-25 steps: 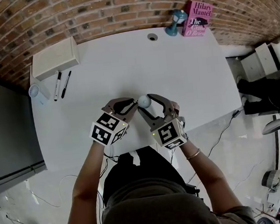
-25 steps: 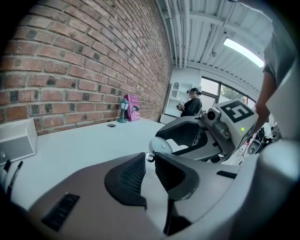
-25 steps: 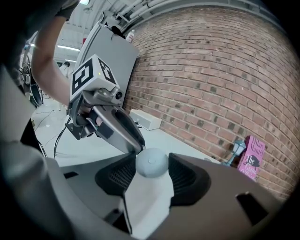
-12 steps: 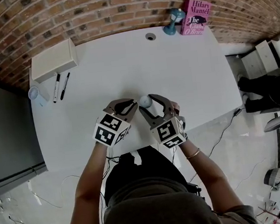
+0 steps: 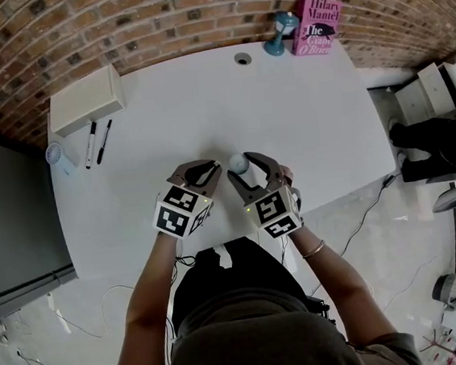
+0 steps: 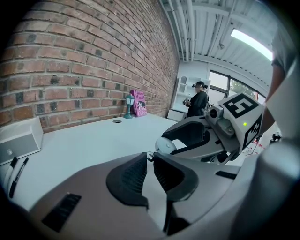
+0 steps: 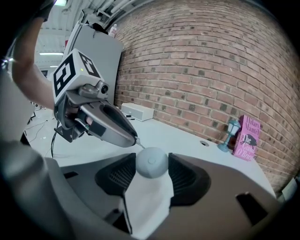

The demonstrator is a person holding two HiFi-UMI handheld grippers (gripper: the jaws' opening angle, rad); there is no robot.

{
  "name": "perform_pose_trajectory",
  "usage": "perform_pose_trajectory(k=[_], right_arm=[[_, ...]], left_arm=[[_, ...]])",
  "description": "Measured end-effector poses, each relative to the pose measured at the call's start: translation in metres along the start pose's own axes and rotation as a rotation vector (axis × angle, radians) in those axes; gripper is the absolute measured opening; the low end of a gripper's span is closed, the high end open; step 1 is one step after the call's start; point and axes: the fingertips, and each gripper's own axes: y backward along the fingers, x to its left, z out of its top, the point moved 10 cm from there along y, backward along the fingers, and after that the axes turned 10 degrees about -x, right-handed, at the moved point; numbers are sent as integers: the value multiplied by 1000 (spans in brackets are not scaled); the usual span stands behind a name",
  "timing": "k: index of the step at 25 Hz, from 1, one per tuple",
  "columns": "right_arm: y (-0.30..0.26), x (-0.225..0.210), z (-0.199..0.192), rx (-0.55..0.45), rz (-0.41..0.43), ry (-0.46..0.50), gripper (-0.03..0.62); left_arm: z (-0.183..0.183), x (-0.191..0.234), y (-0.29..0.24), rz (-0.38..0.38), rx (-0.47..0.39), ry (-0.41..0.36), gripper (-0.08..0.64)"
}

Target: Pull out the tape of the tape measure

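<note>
A small round pale-grey tape measure (image 5: 236,163) is clamped between the pads of my right gripper (image 5: 240,167), just above the near part of the white table (image 5: 204,107). In the right gripper view the tape measure (image 7: 151,162) fills the gap between the jaws of the right gripper (image 7: 152,165). My left gripper (image 5: 217,170) points at it from the left. Its jaws are closing, with the tape's small end ring (image 6: 148,155) between the tips of the left gripper (image 6: 150,158). A thin gap still shows between the pads.
A white box (image 5: 85,98) and two markers (image 5: 98,140) lie at the table's far left. A pink book (image 5: 316,26), a teal lamp figurine (image 5: 279,34) and a cable hole (image 5: 242,58) sit by the brick wall. A person (image 6: 197,98) stands beyond the table.
The left gripper's jaws have narrowed beside the tape measure. Both hands have stayed almost in place, and the right gripper keeps its hold.
</note>
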Motion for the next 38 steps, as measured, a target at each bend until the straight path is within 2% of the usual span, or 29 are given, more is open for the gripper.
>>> perform_pose_trajectory(k=[4, 12, 23, 30, 38], right_arm=[[1, -3, -4, 22, -25, -12, 221], [10, -19, -13, 60, -78, -64, 221], [18, -20, -18, 80, -99, -108, 221], [24, -34, -28, 115, -158, -169, 221], [22, -38, -27, 121, -165, -176, 221]], left_arm=[[-1, 0, 1, 26, 0, 6, 29], [-2, 9, 11, 87, 11, 2, 26], [-5, 5, 12, 106, 30, -4, 26], [-7, 19, 25, 169, 31, 13, 26], [-9, 28, 32, 223, 36, 20, 26]])
